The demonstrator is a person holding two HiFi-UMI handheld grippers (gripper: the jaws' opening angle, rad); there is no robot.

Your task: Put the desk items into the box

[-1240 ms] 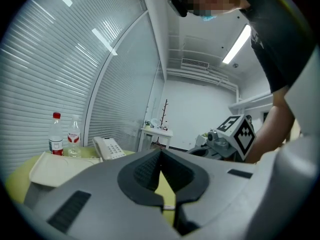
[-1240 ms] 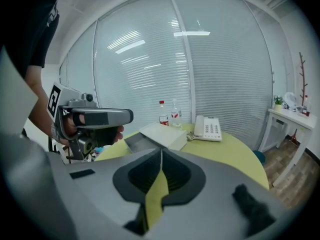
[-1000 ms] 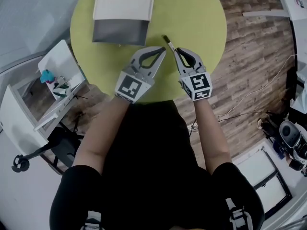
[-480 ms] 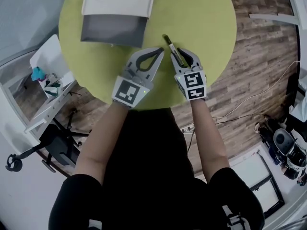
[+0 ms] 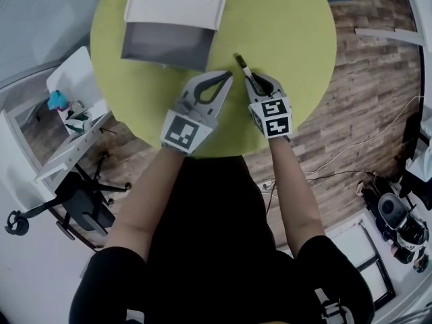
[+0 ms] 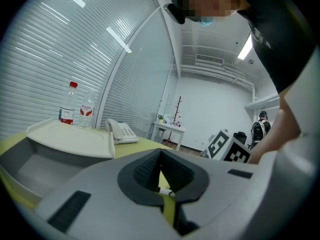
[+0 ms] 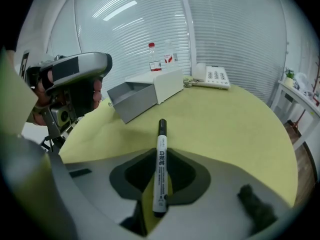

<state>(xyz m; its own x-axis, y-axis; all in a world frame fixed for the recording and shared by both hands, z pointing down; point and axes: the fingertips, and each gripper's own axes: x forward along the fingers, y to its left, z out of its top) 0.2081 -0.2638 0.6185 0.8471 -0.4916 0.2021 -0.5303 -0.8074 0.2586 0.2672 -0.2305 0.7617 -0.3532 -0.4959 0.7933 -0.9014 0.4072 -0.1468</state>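
A person seated at a round yellow-green desk (image 5: 290, 32) works through the pickup step of a tidy-up. The right claw (image 5: 248, 78) is pressed together on a black-and-white marker (image 5: 240, 62), which runs lengthwise between its jaws with the capped end poking out ahead. The left claw (image 5: 228, 77) sits just beside it, pressed together on nothing, its tips angled in towards the marker. From these views it cannot be told whether the pen has cleared the desk surface.

The box (image 5: 166, 44) stands further up the desk, ahead and to the person's left, well apart from both claws. Its grey open tray juts out of a white casing and faces the person. Nothing can be seen inside it from here. A white telephone (image 7: 212, 75) and two water bottles (image 7: 160, 54) stand beyond the box near the far rim.

The grasp looks made and the carry looks to be next. That move likely calls for lifting the marker, swinging it forward and to the left until it hangs over the grey tray, then spreading the jaws to drop it in. The pen is held along the jaws rather than across them, so it may slip or tip on the way. A level, unhurried carry seems wise. The left claw is free to steady the box if it shifts.
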